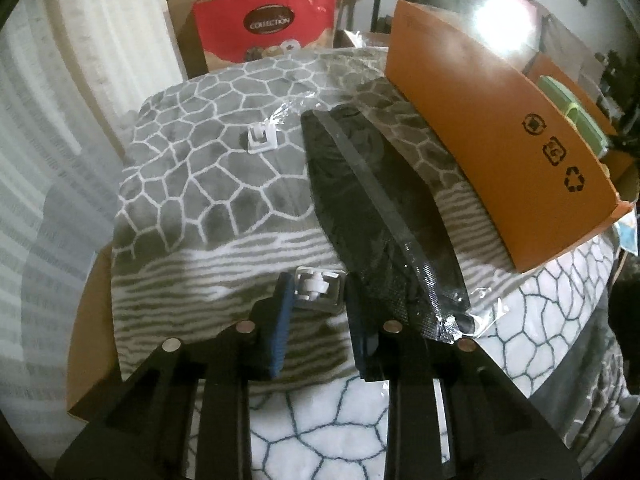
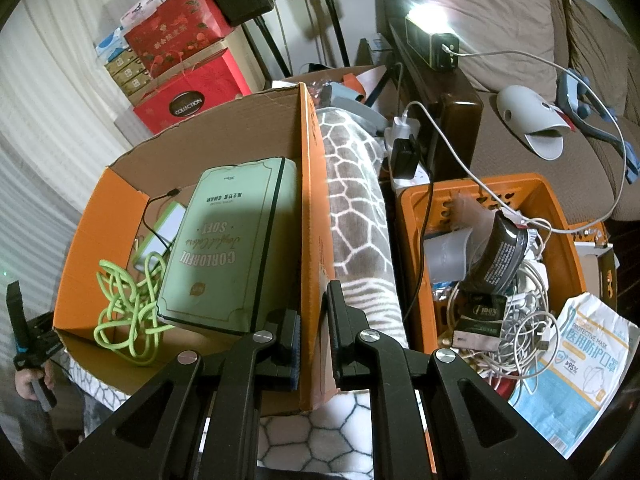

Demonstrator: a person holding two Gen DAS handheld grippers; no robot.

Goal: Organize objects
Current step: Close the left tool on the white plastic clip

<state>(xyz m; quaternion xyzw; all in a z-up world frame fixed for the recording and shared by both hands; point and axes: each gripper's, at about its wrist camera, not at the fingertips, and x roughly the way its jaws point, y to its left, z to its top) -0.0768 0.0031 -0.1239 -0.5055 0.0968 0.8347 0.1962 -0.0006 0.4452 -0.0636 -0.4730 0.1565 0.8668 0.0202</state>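
The left gripper (image 1: 318, 296) has its jaws narrowed around a small white clip (image 1: 316, 285), one blue pad on each side of it; whether the pads actually press it cannot be told. The clip lies on the grey patterned blanket (image 1: 208, 184). Just to its right is a black packet in clear wrap (image 1: 372, 200), running away from the gripper. Farther out on the blanket sits a second white clip (image 1: 262, 138), well apart from the first. Beyond the packet, on the right, stands the orange box (image 1: 492, 132), and behind the blanket a red carton (image 1: 264, 24) (it reads "COLLECTION").

The right gripper (image 2: 314, 332) is clamped on the near wall of the same box (image 2: 310, 208), one finger inside and one outside. Inside the box a green notebook (image 2: 228, 248) leans against that wall, with a tangled lime cord (image 2: 128, 312) beside it on the left and a small white-and-green device (image 2: 160, 236) behind. To the right of the blanket, an orange basket (image 2: 416, 216) holds white cables (image 2: 524, 320), a dark pouch (image 2: 500, 256) and a grey cup (image 2: 448, 256). A mask packet (image 2: 576, 364) lies over its near right corner. Farther back are a sofa (image 2: 520, 160) and a lit lamp (image 2: 428, 36).
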